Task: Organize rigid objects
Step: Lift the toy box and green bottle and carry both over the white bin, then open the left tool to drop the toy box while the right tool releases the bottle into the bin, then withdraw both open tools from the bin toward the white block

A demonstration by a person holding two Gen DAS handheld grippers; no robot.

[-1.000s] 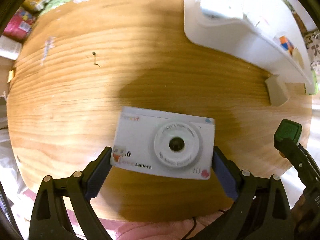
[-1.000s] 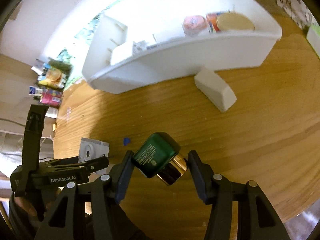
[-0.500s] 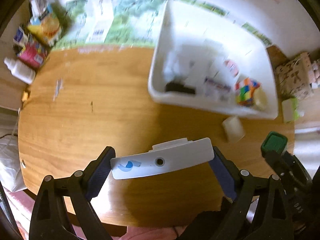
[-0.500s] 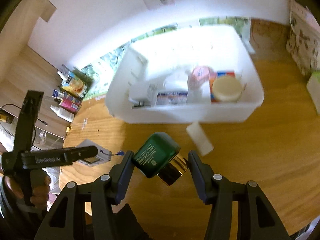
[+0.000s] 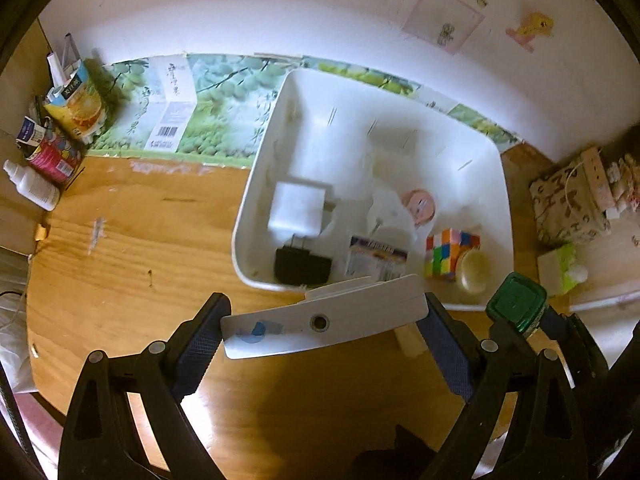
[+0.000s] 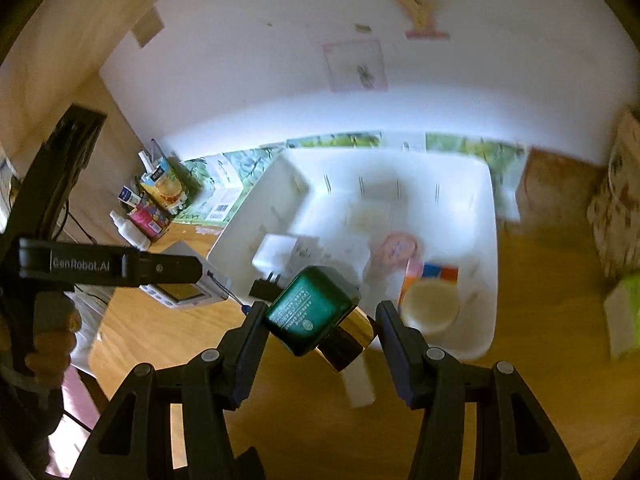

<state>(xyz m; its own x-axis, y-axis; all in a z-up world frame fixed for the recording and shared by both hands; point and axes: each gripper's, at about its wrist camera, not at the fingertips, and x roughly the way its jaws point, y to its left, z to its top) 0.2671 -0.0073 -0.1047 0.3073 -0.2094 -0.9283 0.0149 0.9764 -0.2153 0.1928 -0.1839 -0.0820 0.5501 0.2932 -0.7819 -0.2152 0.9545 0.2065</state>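
1. The left claw [image 5: 324,330] is clenched on a white toy camera [image 5: 324,326], held edge-on at lower centre of the left view. The camera's long axis runs across the frame from one blue pad to the other, tilted a little up to the right.

2. The right claw [image 6: 320,320] grips a green bottle [image 6: 310,308] with a gold cap, at lower centre of the right view. The bottle lies slantwise between the fingers, green body to the upper left, cap to the lower right.

3. The relation that matters: the white bin [image 5: 502,184] lies straight ahead of both claws, filling the middle of each frame, its near rim just beyond the held things. Both claws look about equally near to it; in the left view the green bottle shows at lower right, just beside the toy camera.

4. Inside the bin's near end sit a black adapter [image 5: 302,266], a white block [image 5: 298,212], a printed box [image 5: 376,260], a colour cube [image 5: 450,252] and a round cream lid [image 5: 474,268]. The far part of the bin looks barer, so a drop there probably needs a reach over these.

5. A small white block [image 6: 360,384] lies on the wooden surface [image 5: 120,264] just short of the bin rim, under the right claw's path; it may be knocked if the claws go in low.

6. Cartons and bottles stand in the upper left corner of the left view, well apart.
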